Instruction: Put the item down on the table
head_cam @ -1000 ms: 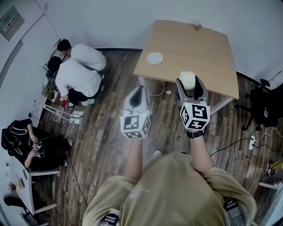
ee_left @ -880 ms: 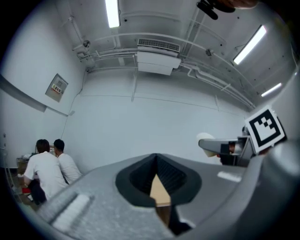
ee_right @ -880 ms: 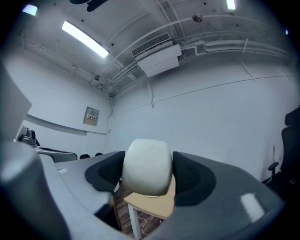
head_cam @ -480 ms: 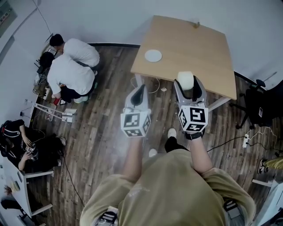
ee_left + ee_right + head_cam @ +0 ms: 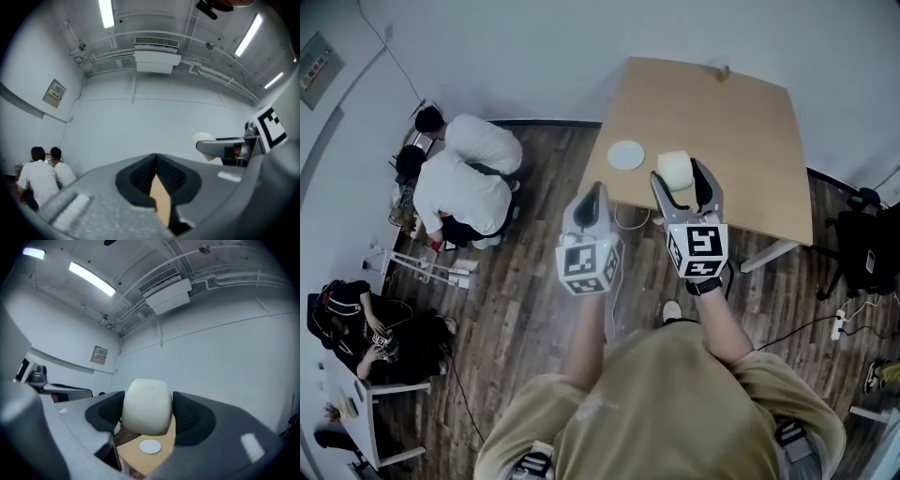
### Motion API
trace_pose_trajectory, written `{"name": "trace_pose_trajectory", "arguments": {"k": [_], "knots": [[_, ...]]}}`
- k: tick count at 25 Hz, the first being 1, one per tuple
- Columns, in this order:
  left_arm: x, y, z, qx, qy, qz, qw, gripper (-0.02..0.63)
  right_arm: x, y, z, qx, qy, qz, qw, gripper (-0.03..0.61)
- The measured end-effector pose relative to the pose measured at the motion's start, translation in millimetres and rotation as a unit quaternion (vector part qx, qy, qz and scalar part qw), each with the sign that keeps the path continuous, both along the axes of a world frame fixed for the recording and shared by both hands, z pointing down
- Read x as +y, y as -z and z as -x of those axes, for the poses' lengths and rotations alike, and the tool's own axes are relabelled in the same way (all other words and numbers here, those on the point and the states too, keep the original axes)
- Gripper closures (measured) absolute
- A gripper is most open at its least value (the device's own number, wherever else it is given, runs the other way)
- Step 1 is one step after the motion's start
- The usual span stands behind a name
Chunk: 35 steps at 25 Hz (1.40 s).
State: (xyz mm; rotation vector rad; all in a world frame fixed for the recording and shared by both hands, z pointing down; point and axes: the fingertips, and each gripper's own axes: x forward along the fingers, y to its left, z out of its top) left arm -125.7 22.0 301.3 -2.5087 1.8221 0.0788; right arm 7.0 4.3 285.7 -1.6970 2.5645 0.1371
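Observation:
My right gripper (image 5: 682,178) is shut on a rounded white item (image 5: 675,170), held in the air over the near left edge of the wooden table (image 5: 741,122). In the right gripper view the white item (image 5: 146,405) fills the gap between the dark jaw pads, with the table (image 5: 145,460) below it. My left gripper (image 5: 593,199) hangs over the floor left of the table, jaws shut with nothing in them. The left gripper view shows its closed jaws (image 5: 158,180) and the right gripper with the white item (image 5: 205,139) off to the right.
A white round plate (image 5: 626,155) lies near the table's left edge, also visible as the plate (image 5: 150,446). A small object (image 5: 724,70) sits at the table's far edge. Two people in white shirts (image 5: 469,169) crouch at the left wall. Cables and a chair (image 5: 867,244) are on the right.
The right gripper with the white item has moved left and forward, now over the table's near left corner close to the plate. The left gripper stays about where it was.

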Motion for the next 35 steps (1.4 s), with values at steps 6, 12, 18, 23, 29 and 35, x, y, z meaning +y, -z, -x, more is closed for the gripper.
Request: {"name": "trace_pose_trajectory", "arguments": {"k": [6, 12, 18, 23, 29, 35], "knots": [[-56, -5, -30, -0.005, 0.02, 0.007, 0.9998, 0.612, -62, -13, -25, -0.013, 0.023, 0.022, 0.999, 0.256], [-93, -27, -41, -0.011, 0.051, 0.033, 0.9981, 0.612, -109, -34, -43, -0.033, 0.037, 0.045, 0.998, 0.256], [-125, -70, -31, -0.005, 0.068, 0.085, 0.9941, 0.612, -139, -82, -26, -0.022, 0.064, 0.097, 0.993, 0.256], [-180, -88, -19, -0.005, 0.073, 0.105, 0.9918, 0.612, -189, -105, -6, -0.01, 0.074, 0.125, 0.989, 0.256], [-241, -117, -3, -0.015, 0.048, 0.13, 0.9902, 0.612, -254, -134, 17, -0.008, 0.063, 0.159, 0.985, 0.256], [-291, -148, 24, -0.009, 0.033, 0.158, 0.9868, 0.612, -306, -170, 48, 0.005, 0.059, 0.194, 0.979, 0.256]]}}
